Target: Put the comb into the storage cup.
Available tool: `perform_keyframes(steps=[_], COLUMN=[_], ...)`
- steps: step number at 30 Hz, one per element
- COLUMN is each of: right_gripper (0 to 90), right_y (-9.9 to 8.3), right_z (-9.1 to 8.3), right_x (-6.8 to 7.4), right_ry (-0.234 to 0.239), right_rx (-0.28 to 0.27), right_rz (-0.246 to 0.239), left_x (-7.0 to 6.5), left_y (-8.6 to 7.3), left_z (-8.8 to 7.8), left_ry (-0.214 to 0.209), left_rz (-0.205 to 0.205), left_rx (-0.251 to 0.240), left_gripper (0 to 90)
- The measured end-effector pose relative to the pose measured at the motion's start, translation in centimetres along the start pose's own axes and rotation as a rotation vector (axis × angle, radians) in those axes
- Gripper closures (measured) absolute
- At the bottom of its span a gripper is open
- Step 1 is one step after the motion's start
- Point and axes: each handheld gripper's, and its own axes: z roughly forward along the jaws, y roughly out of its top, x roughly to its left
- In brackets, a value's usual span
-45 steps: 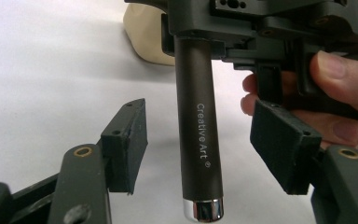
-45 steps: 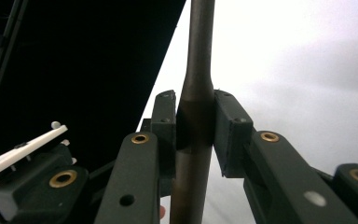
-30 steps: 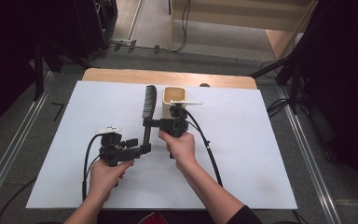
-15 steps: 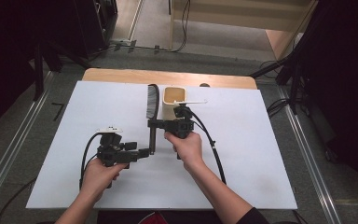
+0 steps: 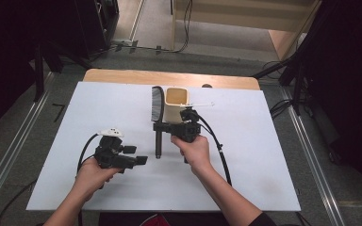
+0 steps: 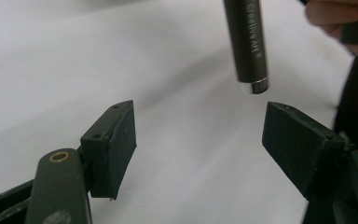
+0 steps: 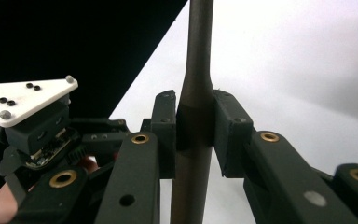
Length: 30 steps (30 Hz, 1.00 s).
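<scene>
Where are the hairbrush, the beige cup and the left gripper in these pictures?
hairbrush (image 5: 158,104), high view, on its bristle head.
beige cup (image 5: 175,112), high view, on its front wall.
left gripper (image 6: 200,140), left gripper view, midway between its open fingertips.

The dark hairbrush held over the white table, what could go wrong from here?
1. The right gripper pinches the dark hairbrush only at its narrow neck, so the long handle might pivot or slip between the pads.
2. The cream square cup stands right beside the bristle end; a swing could knock it over.
3. The left gripper is open, its jaws either side of the handle tip; closing off-centre might push the brush askew.
</scene>
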Motion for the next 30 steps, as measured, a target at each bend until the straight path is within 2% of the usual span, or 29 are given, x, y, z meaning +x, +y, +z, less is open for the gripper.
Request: perform_keyframes(steps=[3, 7, 13, 20, 26, 30], right_gripper=[70.2, 70.2, 70.2, 70.2, 70.2, 70.2], right_y=[-0.2, -0.3, -0.6, -0.7, -1.0, -1.0], right_z=[-0.3, -0.8, -1.6, -2.0, -2.2, -2.2], right_x=[-0.1, -0.4, -0.9, -1.1, -1.5, -1.5], right_ry=[-0.001, -0.001, -0.003, -0.001, -0.001, 0.002], right_rx=[-0.007, -0.009, -0.018, -0.022, -0.017, -0.015], right_rz=[-0.003, -0.016, -0.021, -0.033, -0.04, -0.053], left_x=[0.2, 0.5, 0.7, 0.5, 0.6, 0.6], left_y=[-0.1, -0.4, -0.6, -0.9, -1.7, -2.1], left_z=[0.0, 0.1, 0.1, 0.0, -0.3, -0.6], left_ry=[-0.01, -0.03, -0.028, -0.001, 0.014, 0.039], left_rz=[0.0, 0.021, 0.037, 0.072, 0.089, 0.109], left_rx=[0.019, 0.042, 0.057, 0.076, 0.064, 0.058], left_gripper=[27.3, 27.4, 27.4, 27.5, 27.5, 27.5])
